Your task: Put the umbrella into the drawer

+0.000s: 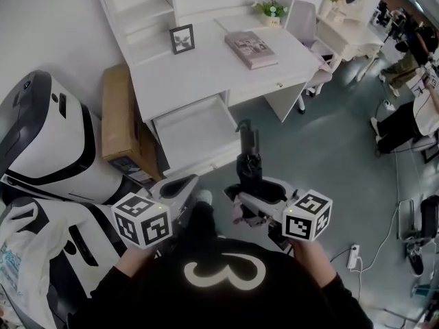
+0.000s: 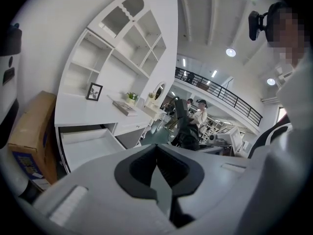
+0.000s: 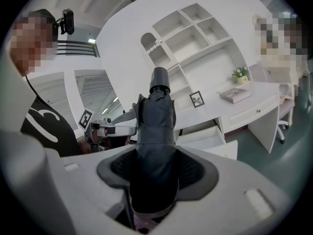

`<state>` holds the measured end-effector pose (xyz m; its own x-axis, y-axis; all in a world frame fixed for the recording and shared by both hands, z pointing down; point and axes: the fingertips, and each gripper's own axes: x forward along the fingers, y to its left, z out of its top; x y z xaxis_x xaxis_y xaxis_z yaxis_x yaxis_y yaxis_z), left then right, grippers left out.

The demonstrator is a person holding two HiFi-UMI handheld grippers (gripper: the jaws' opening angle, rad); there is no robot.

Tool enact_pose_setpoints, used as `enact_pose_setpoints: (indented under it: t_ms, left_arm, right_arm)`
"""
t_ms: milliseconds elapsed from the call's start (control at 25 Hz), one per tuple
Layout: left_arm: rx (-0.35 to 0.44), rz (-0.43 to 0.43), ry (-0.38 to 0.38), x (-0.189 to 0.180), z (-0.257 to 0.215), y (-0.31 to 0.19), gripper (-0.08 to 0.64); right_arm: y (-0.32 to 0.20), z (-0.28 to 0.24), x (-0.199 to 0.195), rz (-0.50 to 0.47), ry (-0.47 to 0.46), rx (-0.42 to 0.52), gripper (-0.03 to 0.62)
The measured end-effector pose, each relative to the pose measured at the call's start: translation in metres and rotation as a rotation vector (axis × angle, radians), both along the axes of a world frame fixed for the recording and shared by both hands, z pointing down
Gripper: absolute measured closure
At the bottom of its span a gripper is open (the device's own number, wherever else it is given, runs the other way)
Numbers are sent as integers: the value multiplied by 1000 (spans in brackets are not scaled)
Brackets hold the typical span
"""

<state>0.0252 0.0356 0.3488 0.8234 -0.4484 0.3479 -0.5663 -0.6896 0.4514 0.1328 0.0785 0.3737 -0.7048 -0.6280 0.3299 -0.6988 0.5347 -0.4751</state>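
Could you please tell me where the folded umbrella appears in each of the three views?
Head view: folded umbrella just below centre, upright.
Left gripper view: folded umbrella right of centre, small and dark.
Right gripper view: folded umbrella fills the centre.
Shared landmark: the open drawer.

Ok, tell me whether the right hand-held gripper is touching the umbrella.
Touching. The right gripper view shows the right hand-held gripper clamped on both sides of the folded umbrella.
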Motion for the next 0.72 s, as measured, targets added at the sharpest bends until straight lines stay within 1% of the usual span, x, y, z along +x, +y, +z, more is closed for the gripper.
enact_pose_setpoints:
  t_ms: [240, 520, 720]
  left_arm:
    - [-18, -10, -4, -7, 6, -47, 551]
    - [-43, 0, -18, -12, 14, -122, 551]
    - [-60, -9, -15, -14, 21, -176, 551]
  right_arm:
    - [-48, 5, -5, -9, 16, -13, 364]
    - [-125, 16, -15, -21, 44, -34, 364]
    - [-176, 29, -14, -34, 73, -62, 364]
